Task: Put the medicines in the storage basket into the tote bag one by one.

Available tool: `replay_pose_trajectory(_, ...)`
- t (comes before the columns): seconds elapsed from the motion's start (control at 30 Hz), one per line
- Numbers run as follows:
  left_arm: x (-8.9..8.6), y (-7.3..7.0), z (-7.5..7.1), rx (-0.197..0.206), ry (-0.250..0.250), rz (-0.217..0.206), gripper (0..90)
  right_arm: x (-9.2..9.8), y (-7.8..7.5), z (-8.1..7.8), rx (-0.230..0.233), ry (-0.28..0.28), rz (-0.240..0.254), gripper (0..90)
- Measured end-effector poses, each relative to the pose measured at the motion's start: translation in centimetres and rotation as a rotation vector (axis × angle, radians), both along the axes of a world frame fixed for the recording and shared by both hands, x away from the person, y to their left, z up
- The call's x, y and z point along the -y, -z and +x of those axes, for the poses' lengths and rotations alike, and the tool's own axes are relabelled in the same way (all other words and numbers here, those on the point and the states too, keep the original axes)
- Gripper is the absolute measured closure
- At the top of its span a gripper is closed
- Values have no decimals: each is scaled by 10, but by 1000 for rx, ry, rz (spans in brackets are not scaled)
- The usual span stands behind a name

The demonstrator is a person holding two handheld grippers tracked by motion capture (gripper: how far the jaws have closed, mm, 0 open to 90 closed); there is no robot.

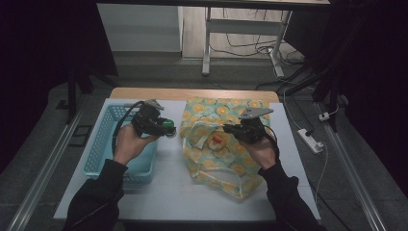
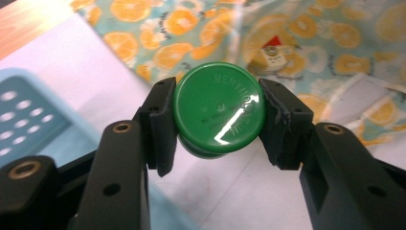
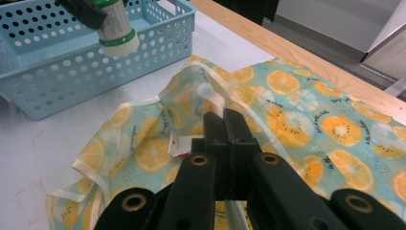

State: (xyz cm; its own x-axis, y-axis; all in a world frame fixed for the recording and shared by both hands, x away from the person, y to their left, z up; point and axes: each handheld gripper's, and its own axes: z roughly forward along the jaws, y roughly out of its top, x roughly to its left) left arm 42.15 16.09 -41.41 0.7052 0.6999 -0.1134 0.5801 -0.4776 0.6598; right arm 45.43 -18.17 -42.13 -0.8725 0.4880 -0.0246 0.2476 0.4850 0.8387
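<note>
Two grippers working here: the left gripper [image 1: 166,128] is clamping a green-capped bottle [image 2: 219,114] between basket [image 1: 103,144] and bag [image 1: 226,144], lying sideways, while the right gripper [image 3: 224,125] is pinching the bag's rim shut-tight, mouth just right of the bottle.

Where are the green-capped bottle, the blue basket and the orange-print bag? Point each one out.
green-capped bottle [image 2: 219,113], left gripper view, middle of its green cap.
blue basket [image 3: 158,36], right gripper view, its perforated side wall.
orange-print bag [image 1: 219,109], high view, flat far part of the fabric.
</note>
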Motion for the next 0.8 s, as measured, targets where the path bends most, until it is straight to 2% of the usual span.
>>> replay_pose_trajectory(0.37,35,4,-3,-10,87,-10,517,1,-1,0,1,2,2,900)
replay_pose_trajectory(0.8,80,13,2,-23,181,-15,516,2,-2,0,7,5,10,900)
